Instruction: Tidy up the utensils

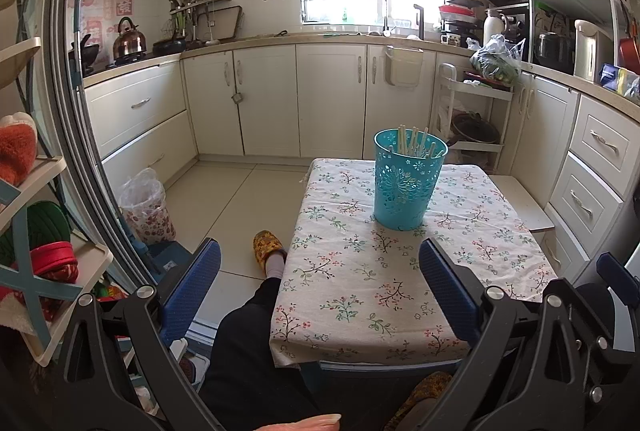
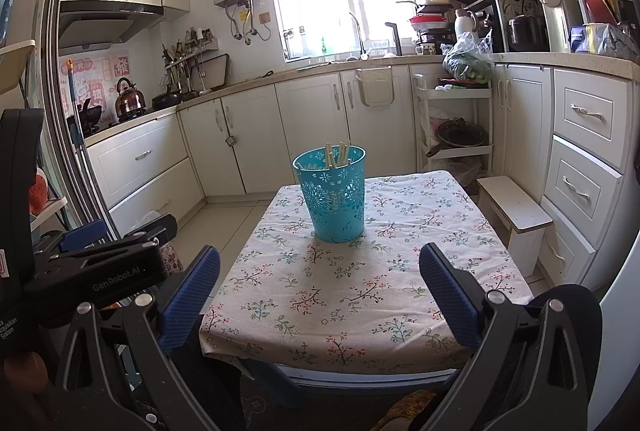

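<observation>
A teal perforated holder [image 1: 406,183] stands upright on the far part of a small table with a floral cloth [image 1: 360,291]. Several pale chopsticks [image 1: 414,141] stick up out of it. It also shows in the right wrist view [image 2: 334,195], with the chopsticks [image 2: 338,153] inside. My left gripper [image 1: 320,255] is open and empty, held back over the table's near edge. My right gripper [image 2: 320,263] is open and empty, also held near the table's [image 2: 360,295] front edge. The left gripper [image 2: 100,255] shows at the left of the right wrist view.
A small white stool [image 2: 516,215] stands right of the table. White cabinets [image 1: 264,99] run along the back and right. A lined waste bin [image 1: 146,207] stands on the floor at left, a shelf rack [image 1: 36,231] at far left. The person's leg and slipper [image 1: 266,251] are left of the table.
</observation>
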The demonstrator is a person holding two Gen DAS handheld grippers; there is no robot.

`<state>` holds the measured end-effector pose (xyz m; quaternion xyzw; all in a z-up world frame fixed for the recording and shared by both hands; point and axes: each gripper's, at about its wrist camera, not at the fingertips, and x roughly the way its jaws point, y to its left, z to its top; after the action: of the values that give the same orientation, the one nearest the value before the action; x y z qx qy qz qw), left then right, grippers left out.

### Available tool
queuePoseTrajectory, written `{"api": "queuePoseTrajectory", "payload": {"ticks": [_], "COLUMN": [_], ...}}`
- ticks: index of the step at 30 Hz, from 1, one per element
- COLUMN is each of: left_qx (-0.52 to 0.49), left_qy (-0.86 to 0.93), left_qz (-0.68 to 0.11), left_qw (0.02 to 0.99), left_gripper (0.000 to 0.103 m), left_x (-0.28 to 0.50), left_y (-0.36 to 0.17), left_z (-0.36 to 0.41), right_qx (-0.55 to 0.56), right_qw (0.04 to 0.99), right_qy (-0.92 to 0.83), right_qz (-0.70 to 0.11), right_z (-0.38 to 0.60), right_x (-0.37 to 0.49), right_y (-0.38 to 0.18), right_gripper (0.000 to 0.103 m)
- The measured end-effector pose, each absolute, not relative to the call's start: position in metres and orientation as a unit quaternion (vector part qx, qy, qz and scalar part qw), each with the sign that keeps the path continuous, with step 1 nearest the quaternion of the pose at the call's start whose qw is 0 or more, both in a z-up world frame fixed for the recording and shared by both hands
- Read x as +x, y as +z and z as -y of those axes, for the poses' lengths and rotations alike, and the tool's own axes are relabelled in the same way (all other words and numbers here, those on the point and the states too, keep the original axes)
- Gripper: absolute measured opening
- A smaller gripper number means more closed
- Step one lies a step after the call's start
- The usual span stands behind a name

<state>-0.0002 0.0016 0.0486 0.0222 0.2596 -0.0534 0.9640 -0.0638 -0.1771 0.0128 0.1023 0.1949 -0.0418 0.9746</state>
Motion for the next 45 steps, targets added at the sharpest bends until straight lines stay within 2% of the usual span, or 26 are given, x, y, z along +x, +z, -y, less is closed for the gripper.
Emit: {"api": "queuePoseTrajectory", "payload": {"ticks": [45], "left_qx": [0.028], "left_qy": [-0.053], "left_qz": [-0.263], "left_qw": [0.963], "left_gripper": [0.095], "left_x": [-0.0032], "left_y": [0.0424], "left_z": [0.0037], "right_qx": [0.105], "right_qw": [0.975], "right_qy": [-0.038], "right_qz": [-0.192], "right_z": [0.1846], "right_x": [-0.0678], "right_y": [0.0117], "right_gripper": [0.095]}}
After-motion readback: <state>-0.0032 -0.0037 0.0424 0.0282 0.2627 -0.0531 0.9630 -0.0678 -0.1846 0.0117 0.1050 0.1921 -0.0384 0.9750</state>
